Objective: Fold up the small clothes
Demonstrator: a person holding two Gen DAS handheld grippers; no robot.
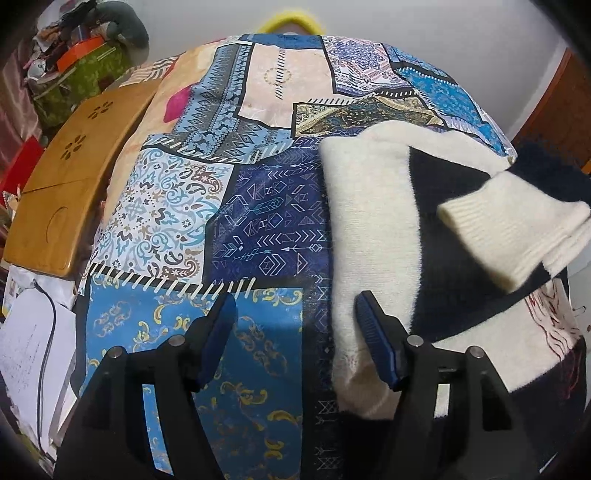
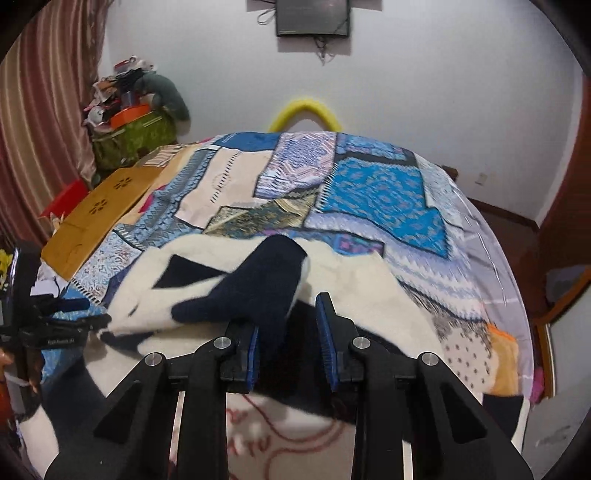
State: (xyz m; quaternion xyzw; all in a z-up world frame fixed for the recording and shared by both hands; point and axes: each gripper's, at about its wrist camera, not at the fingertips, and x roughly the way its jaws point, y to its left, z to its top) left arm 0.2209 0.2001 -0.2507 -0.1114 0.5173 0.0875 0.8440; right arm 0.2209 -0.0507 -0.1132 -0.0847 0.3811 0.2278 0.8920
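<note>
only the right view shows a wall screen (image 2: 313,16); left tongs (image 1: 295,306) wide, right tongs (image 2: 290,332) parted around the sweater (image 2: 258,280).

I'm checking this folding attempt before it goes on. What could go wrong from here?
1. The dark sleeve lies between the open right gripper fingers, ungripped; it may slide off the sweater and undo the fold.
2. The left gripper is open over the bedspread beside the sweater's edge; closing there could pinch bedspread too.
3. The white cuff sticks up and may flop.
</note>
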